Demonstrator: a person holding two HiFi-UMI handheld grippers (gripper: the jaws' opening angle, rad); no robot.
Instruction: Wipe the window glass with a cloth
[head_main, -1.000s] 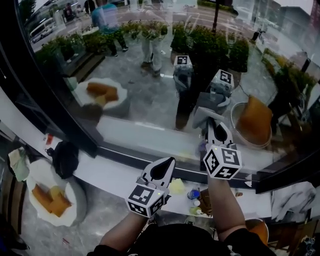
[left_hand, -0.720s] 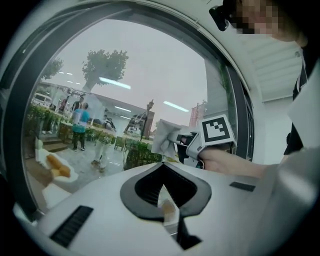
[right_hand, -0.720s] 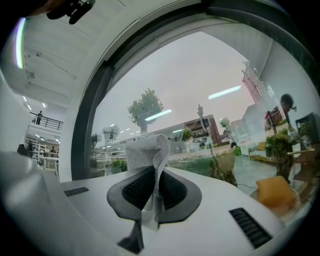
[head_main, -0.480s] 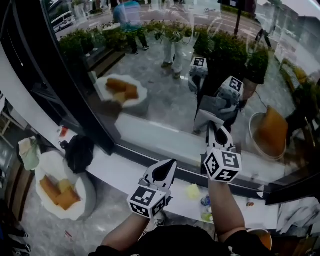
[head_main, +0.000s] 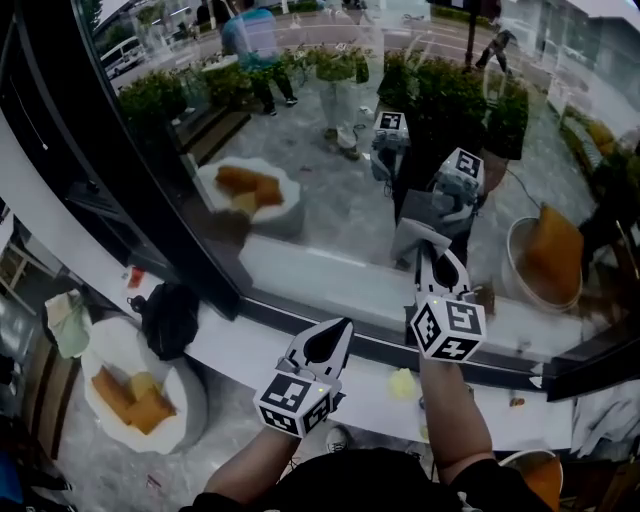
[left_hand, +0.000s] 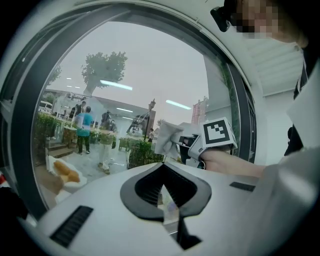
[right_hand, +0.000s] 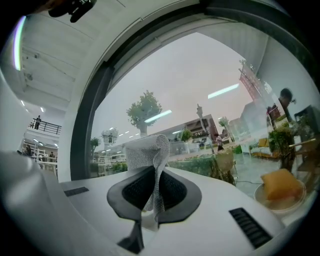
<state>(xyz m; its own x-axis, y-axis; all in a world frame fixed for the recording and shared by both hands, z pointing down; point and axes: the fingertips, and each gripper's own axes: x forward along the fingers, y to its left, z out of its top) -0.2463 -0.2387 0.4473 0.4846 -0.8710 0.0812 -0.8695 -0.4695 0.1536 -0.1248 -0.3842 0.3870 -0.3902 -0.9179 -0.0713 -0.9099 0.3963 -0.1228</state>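
Observation:
The window glass (head_main: 300, 120) fills the upper head view, tall and curved, with street and room reflections on it. My right gripper (head_main: 437, 258) is held up at the glass, shut on a grey mesh cloth (head_main: 418, 237) that sticks out past its tips against the pane. In the right gripper view the cloth (right_hand: 149, 150) stands folded between the jaws of that gripper (right_hand: 152, 176). My left gripper (head_main: 331, 338) hangs lower and to the left, over the sill, shut with nothing in it. The left gripper view shows its own gripper (left_hand: 163, 186) shut, and beyond it the right gripper (left_hand: 212, 139) with the cloth (left_hand: 168, 137).
A white sill (head_main: 290, 345) runs under the glass, and a thick black frame post (head_main: 120, 190) slants down the left. Below left lie a black bag (head_main: 170, 318) and a white round seat with orange cushions (head_main: 130, 395). A yellow-green object (head_main: 402, 382) sits by the sill.
The view has swung left, and the reflections have slid right. My right gripper with the cloth has shifted a little left along the glass. The left gripper has hardly moved.

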